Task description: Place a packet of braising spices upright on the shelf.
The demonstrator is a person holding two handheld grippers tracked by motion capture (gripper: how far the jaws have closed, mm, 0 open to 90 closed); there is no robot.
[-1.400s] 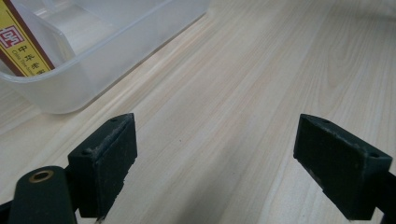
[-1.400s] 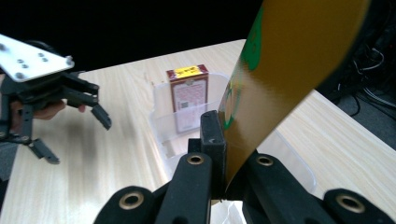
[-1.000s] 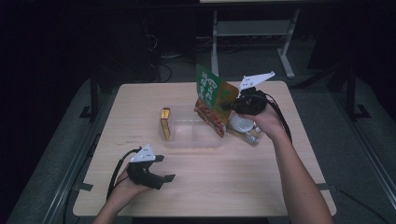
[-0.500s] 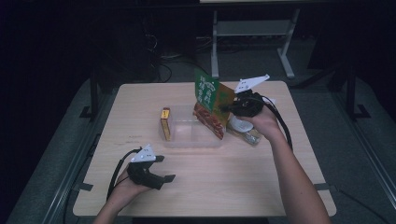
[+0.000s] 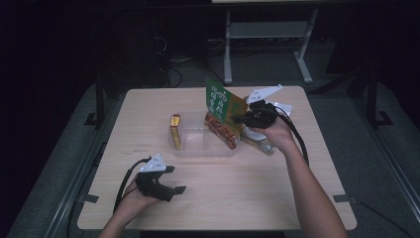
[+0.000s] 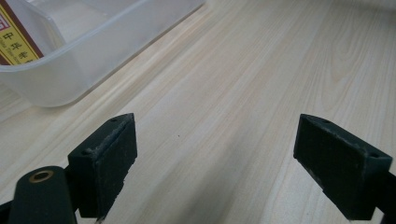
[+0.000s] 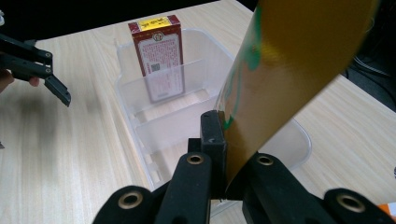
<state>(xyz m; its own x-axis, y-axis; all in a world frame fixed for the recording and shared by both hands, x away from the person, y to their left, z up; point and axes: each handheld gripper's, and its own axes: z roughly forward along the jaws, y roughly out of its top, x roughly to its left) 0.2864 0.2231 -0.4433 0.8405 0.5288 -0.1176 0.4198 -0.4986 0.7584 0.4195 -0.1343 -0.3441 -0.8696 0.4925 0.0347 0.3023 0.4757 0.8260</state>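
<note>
High view: the right gripper [image 5: 241, 118] holds a green and yellow packet [image 5: 223, 101] upright above the right end of the clear plastic bin [image 5: 198, 148], which sits at the middle of the wooden table [image 5: 297, 198]. The packet stands up and to the left of the jaws, tilted slightly, with its lower edge pinched between them. Right gripper view shows the same grip from close by: the two black jaws are clenched on the packet's [image 7: 289, 70] yellow back, and the bin [image 7: 130, 60] lies just beyond and below them (its divider wall runs across the middle). A red box [image 7: 159, 56] stands upright in the bin's far compartment; from above it is the box [image 5: 175, 131] at the bin's left end.

The left gripper [image 5: 174, 189] rests on the table near the front left, well apart from the bin, its jaws spread wide with bare wood between them.

Compared with a second ago, the packet and right gripper have shifted only slightly, a little to the left, toward the bin's middle. The left gripper has kept its place.
</note>
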